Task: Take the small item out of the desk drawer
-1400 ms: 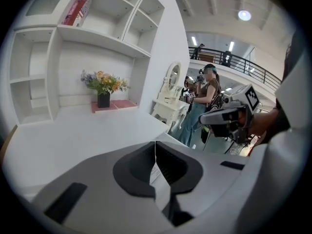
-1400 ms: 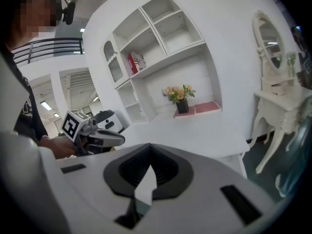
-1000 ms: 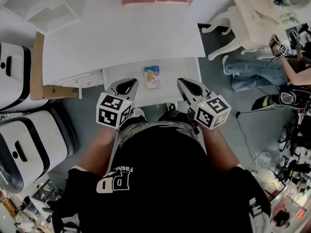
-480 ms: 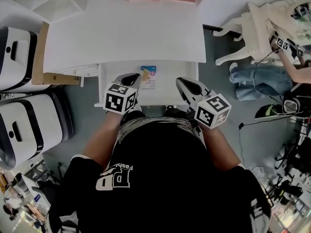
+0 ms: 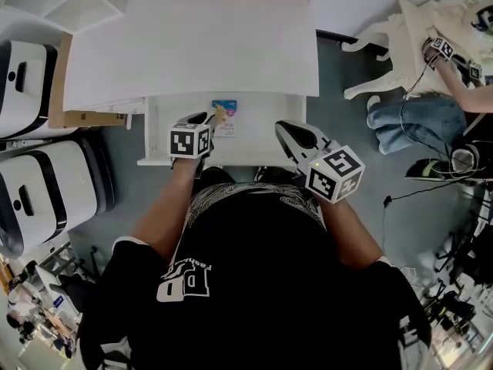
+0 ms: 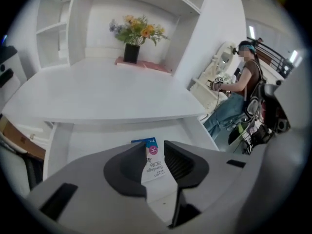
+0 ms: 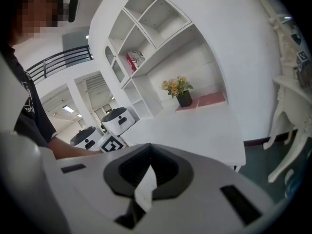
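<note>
The white desk drawer (image 5: 258,129) stands pulled out under the desk top (image 5: 192,45). A small blue and white bandage box (image 5: 225,120) lies flat on the drawer's floor. My left gripper (image 5: 206,119) reaches into the drawer, its tips just left of the box. In the left gripper view the box (image 6: 155,166) shows through the narrow gap of the left gripper (image 6: 154,149); the jaws are opening and the pads do not press on it. My right gripper (image 5: 289,129) hovers over the drawer's right front corner; the right gripper (image 7: 147,152) is shut and empty.
Two white rounded machines (image 5: 35,199) and a cardboard box (image 5: 65,118) stand left of the desk. A white ornate table (image 5: 416,21) and a seated person in jeans (image 5: 412,118) are on the right. A flower vase (image 6: 131,52) sits at the desk's back.
My left gripper has moved forward into the drawer up to the box, and its jaws have parted a little. The right gripper has barely moved.
</note>
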`<action>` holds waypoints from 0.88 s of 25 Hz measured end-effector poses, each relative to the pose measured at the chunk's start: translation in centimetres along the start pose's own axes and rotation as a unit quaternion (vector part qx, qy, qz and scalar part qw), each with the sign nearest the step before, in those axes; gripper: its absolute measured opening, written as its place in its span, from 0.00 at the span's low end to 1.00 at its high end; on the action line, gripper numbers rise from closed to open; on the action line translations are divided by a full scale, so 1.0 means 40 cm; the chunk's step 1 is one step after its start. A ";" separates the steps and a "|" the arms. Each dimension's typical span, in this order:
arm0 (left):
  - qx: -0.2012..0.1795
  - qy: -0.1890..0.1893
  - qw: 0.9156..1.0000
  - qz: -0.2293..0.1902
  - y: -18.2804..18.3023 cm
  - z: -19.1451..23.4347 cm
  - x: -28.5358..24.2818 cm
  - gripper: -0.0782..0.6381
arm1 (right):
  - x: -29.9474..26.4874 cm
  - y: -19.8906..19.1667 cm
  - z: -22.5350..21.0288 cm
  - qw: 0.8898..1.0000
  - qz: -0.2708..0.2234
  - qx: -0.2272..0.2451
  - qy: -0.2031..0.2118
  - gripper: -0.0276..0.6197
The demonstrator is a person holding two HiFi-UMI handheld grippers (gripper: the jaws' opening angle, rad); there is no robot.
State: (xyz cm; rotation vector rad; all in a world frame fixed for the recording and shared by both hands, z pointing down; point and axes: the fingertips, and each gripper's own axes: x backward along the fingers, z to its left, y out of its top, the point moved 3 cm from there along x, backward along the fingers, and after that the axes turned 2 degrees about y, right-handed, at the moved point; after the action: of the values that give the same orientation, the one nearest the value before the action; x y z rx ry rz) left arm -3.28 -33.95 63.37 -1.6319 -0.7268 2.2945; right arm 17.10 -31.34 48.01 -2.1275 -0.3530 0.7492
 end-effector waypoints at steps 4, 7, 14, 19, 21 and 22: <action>0.068 0.014 0.997 0.030 -0.035 0.028 -0.079 0.34 | 0.024 -0.009 -0.035 1.000 0.006 -0.002 -0.001 0.06; 0.105 0.027 0.993 0.055 -0.066 0.042 -0.134 0.39 | 0.045 -0.018 -0.054 1.000 0.015 -0.002 -0.002 0.06; 0.137 0.036 0.985 0.099 -0.101 0.044 -0.225 0.54 | 0.085 -0.042 -0.095 0.999 0.026 -0.006 -0.019 0.06; 0.092 0.065 0.986 0.126 -0.115 0.040 -0.280 0.60 | 0.114 -0.056 -0.131 0.999 0.033 -0.004 -0.034 0.06; 0.079 0.077 0.984 0.138 -0.119 0.038 -0.300 0.63 | 0.123 -0.059 -0.143 0.999 0.035 -0.006 -0.038 0.06; 0.076 0.084 0.983 0.144 -0.121 0.037 -0.309 0.64 | 0.127 -0.061 -0.149 0.999 0.036 -0.007 -0.041 0.06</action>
State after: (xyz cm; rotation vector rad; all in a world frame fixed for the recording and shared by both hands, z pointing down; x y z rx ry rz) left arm -0.79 -35.88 76.34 -1.9333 -0.2843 2.2921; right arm 24.82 -31.06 50.78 -2.1370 -0.3282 0.8786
